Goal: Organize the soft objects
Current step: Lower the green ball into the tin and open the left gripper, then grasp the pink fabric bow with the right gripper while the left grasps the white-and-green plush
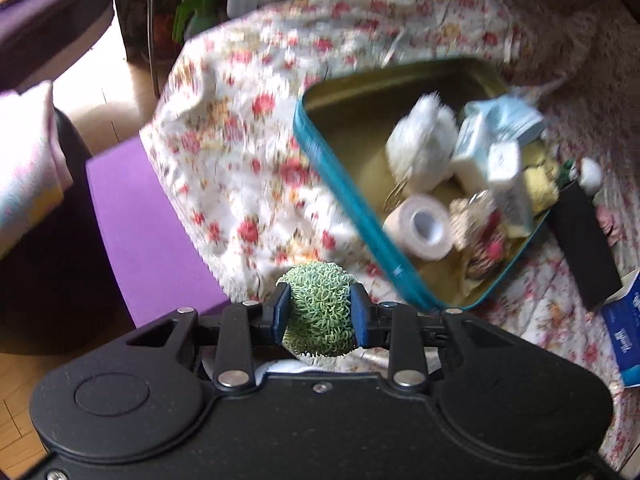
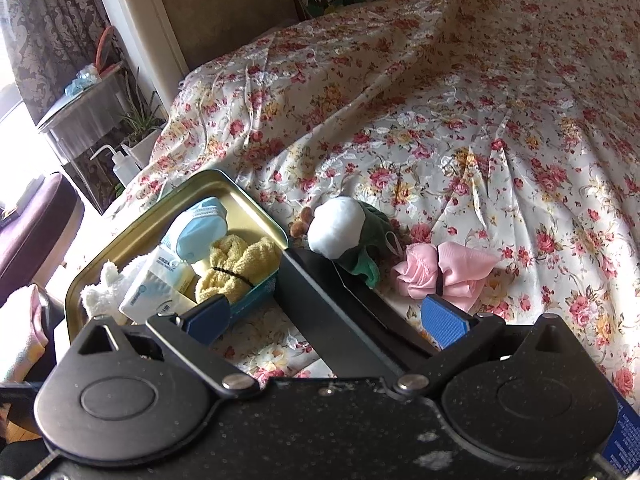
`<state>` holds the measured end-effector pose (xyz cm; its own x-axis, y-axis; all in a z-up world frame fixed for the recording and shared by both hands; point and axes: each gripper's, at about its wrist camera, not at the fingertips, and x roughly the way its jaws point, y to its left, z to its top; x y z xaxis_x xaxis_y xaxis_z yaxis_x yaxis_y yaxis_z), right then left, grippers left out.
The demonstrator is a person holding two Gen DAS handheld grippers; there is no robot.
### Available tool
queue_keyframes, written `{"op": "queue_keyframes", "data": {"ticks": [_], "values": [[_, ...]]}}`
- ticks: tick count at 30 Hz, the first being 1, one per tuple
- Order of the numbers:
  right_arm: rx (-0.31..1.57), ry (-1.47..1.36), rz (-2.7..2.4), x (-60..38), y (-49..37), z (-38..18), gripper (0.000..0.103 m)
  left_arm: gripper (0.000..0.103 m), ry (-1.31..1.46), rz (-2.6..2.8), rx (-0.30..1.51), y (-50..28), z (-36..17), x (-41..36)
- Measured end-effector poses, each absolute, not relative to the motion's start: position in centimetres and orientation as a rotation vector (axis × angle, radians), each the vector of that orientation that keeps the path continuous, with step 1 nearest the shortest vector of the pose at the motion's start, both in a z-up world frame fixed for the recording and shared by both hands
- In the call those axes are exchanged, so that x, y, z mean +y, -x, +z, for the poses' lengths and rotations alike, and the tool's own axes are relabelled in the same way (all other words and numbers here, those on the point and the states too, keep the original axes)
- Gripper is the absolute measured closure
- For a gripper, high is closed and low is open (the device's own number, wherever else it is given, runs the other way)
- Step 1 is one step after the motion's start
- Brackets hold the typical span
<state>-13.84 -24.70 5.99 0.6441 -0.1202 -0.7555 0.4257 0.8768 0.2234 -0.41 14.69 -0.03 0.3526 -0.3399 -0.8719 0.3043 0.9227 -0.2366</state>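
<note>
My left gripper [image 1: 319, 312] is shut on a green curly soft ball [image 1: 318, 308] and holds it above the bed, just left of the teal tin box [image 1: 340, 184]. The tin [image 2: 244, 196] holds a white fluffy toy [image 1: 424, 140], a tape roll [image 1: 422, 226], a blue mask [image 2: 200, 230], a tissue pack [image 2: 160, 288] and a yellow cloth [image 2: 236, 262]. My right gripper [image 2: 326, 320] is open and empty, over a black box [image 2: 336, 312]. A green and white plush [image 2: 348, 236] and a pink cloth bundle [image 2: 444, 270] lie on the bed beyond it.
The bed has a floral cover [image 2: 480, 120]. A purple stool [image 1: 144, 232] stands left of the bed. A blue tissue carton [image 1: 626, 340] and the black box [image 1: 584, 240] lie right of the tin. A squeeze bottle [image 2: 120, 164] and plant stand by the wall.
</note>
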Motion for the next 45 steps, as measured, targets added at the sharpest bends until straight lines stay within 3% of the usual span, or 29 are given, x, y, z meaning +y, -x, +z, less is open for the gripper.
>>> {"op": "queue_keyframes", "data": {"ticks": [9, 11, 16, 20, 24, 32, 45], "values": [[0.794, -0.433, -0.332, -25.5, 15.1, 6.5, 0.0, 0.068, -0.061, -0.375, 0.978, -4.0, 6.3, 9.0], [0.788, -0.435, -0.333, -25.7, 15.4, 6.8, 0.0, 0.062, -0.071, -0.338, 0.993, -5.3, 6.0, 7.6], [0.769, -0.441, -0.351, -26.6, 16.3, 7.1, 0.0, 0.06, -0.134, -0.284, 0.99, -6.3, 4.9, 4.7], [0.765, -0.465, -0.376, -28.0, 16.9, 6.9, 0.0, 0.049, -0.176, -0.282, 0.994, -5.8, 4.8, 3.2], [0.759, -0.483, -0.394, -29.0, 17.5, 6.5, 0.0, 0.049, -0.192, -0.265, 1.001, -5.7, 4.7, 2.4], [0.764, -0.513, -0.524, -32.1, 18.1, 5.8, 0.0, 0.036, -0.257, -0.326, 0.957, -4.7, 5.9, -2.4], [0.837, -0.614, -0.626, -37.0, 15.7, 1.0, 0.0, 0.03, -0.368, -0.567, 0.922, -1.7, 5.8, -14.4]]}}
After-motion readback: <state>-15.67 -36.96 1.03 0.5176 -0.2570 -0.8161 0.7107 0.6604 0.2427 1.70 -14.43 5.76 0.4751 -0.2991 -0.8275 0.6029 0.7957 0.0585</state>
